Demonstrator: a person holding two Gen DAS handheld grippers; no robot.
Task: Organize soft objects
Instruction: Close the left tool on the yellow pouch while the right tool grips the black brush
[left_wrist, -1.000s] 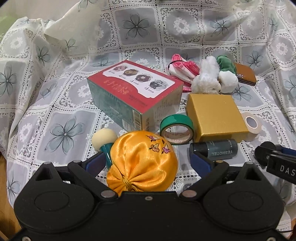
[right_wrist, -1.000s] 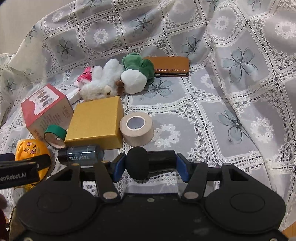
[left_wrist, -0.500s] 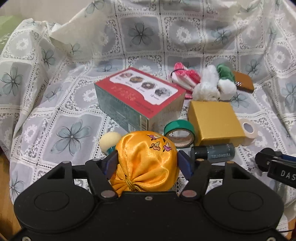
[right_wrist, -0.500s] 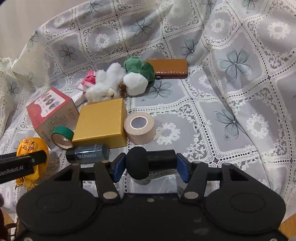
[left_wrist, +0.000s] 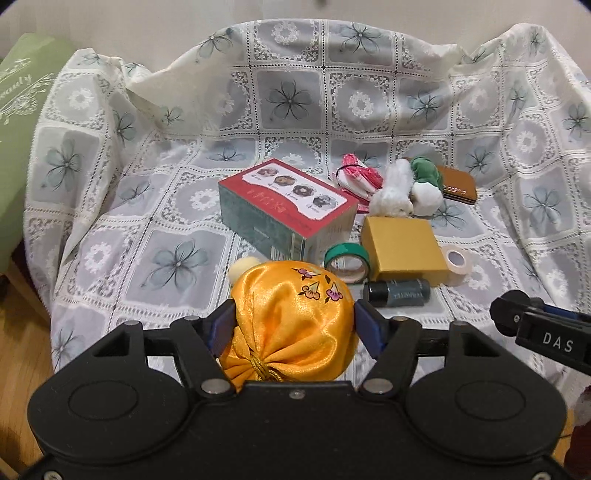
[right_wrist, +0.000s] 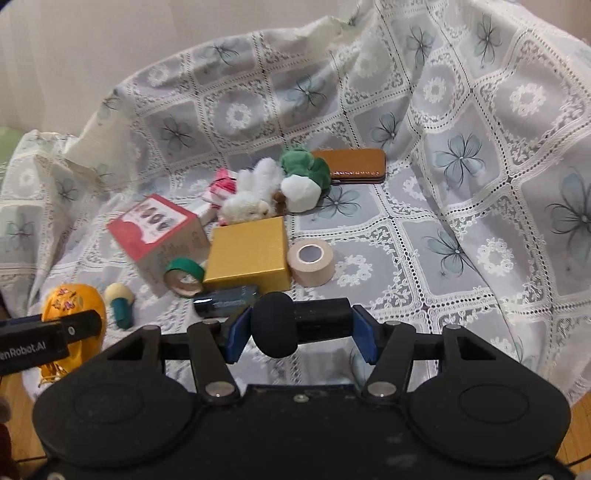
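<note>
My left gripper (left_wrist: 293, 325) is shut on an orange satin pouch (left_wrist: 291, 317) and holds it lifted near the front edge of the lace cloth; it also shows in the right wrist view (right_wrist: 72, 306). My right gripper (right_wrist: 297, 328) is shut on a black foam-tipped microphone (right_wrist: 295, 325), held above the cloth. A white plush toy (right_wrist: 251, 201), a green and white plush (right_wrist: 304, 179) and a pink fabric piece (right_wrist: 221, 184) lie together at the back.
On the cloth lie a red box (left_wrist: 286, 206), a gold box (left_wrist: 402, 251), green tape (left_wrist: 347, 262), beige tape (right_wrist: 310, 262), a dark tube (left_wrist: 397, 291), a brown case (right_wrist: 354, 164) and a small puff brush (right_wrist: 120, 301). A green cushion (left_wrist: 22, 129) is at far left.
My left gripper closed on the orange pouch and lifted it up and back from the cloth. My right gripper rose with the microphone still in it.
</note>
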